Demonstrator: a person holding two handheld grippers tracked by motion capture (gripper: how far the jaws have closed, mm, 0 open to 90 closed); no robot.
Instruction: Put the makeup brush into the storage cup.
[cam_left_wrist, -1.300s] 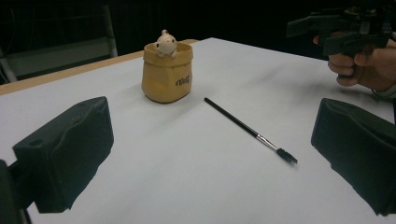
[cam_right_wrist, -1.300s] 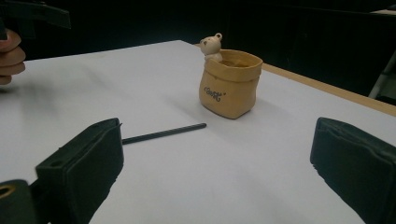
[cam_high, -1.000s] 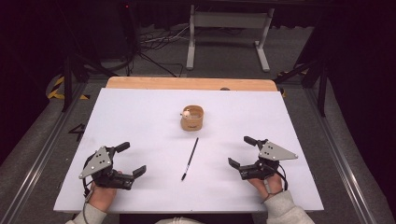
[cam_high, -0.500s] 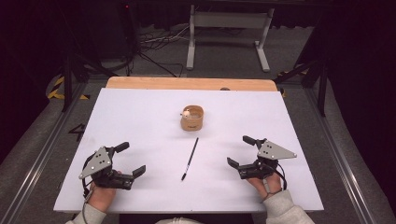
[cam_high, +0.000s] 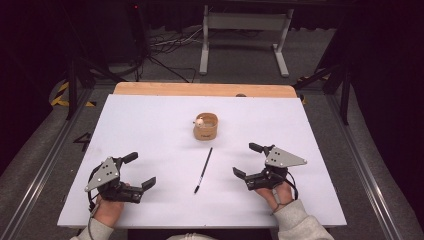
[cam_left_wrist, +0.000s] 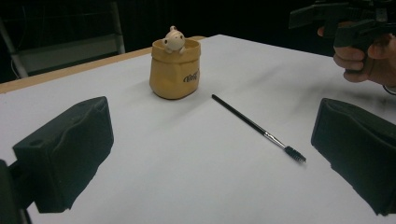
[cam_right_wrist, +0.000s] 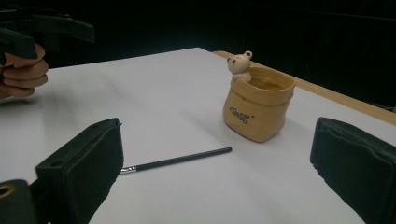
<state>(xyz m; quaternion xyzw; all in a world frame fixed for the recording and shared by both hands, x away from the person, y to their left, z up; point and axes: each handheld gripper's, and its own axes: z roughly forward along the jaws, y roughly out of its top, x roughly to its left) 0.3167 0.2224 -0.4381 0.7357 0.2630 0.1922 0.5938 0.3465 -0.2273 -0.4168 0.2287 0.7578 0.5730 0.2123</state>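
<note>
— High view first: what lies between the hands?
— A thin black brush (cam_high: 203, 170), straight-handled with a bristled tip, flat on the matte white table (cam_high: 150, 130), just near of a tan sack-shaped pot (cam_high: 205, 127) with a small bear figure on its rim.
— And the jaws?
— Left gripper (cam_high: 134, 171) and right gripper (cam_high: 248, 160) both gape wide, empty, blocky black pads well apart from the brush.
</note>
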